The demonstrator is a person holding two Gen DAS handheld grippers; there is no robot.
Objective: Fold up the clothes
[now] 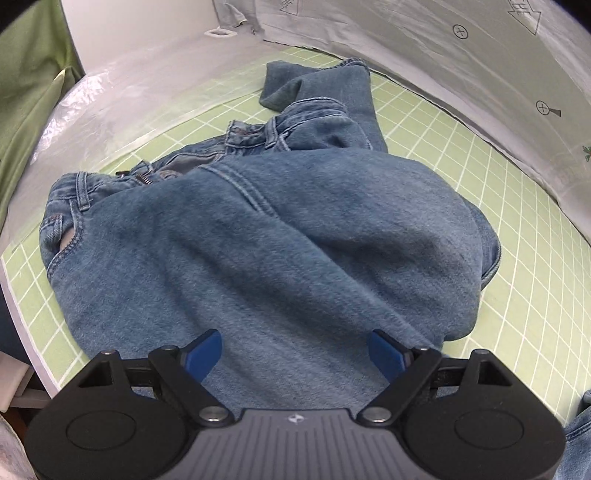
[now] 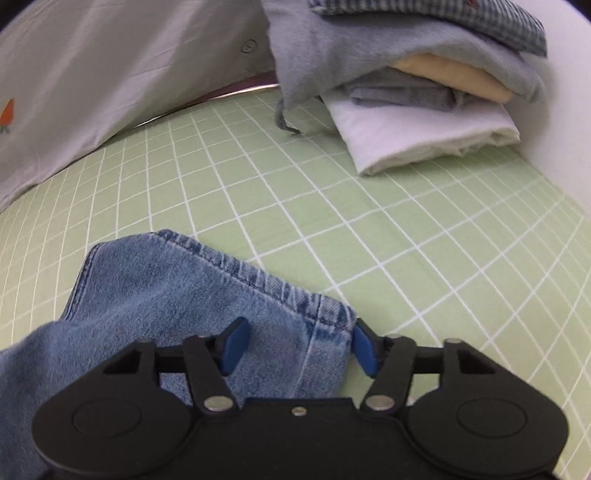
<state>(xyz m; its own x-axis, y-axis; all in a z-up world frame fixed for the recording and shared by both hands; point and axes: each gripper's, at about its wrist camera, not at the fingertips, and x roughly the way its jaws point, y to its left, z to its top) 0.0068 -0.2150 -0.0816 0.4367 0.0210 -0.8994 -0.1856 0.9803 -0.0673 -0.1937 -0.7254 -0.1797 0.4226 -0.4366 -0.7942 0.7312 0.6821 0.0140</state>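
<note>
Jeans point(image 1: 266, 236) crumpled on the green grid counter point(image 2: 369, 229), both my grippers spread apart, left gripper point(image 1: 295, 354) over the leg, right gripper point(image 2: 297, 345) straddling the hem corner; probably pre-fold grasp, next pinch and pull flat.

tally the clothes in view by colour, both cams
Blue denim: 1, the jeans
Blue checked: 1, top of the pile
Grey-blue: 2
Cream: 1
White: 1, bottom of the pile
Total: 6
</note>
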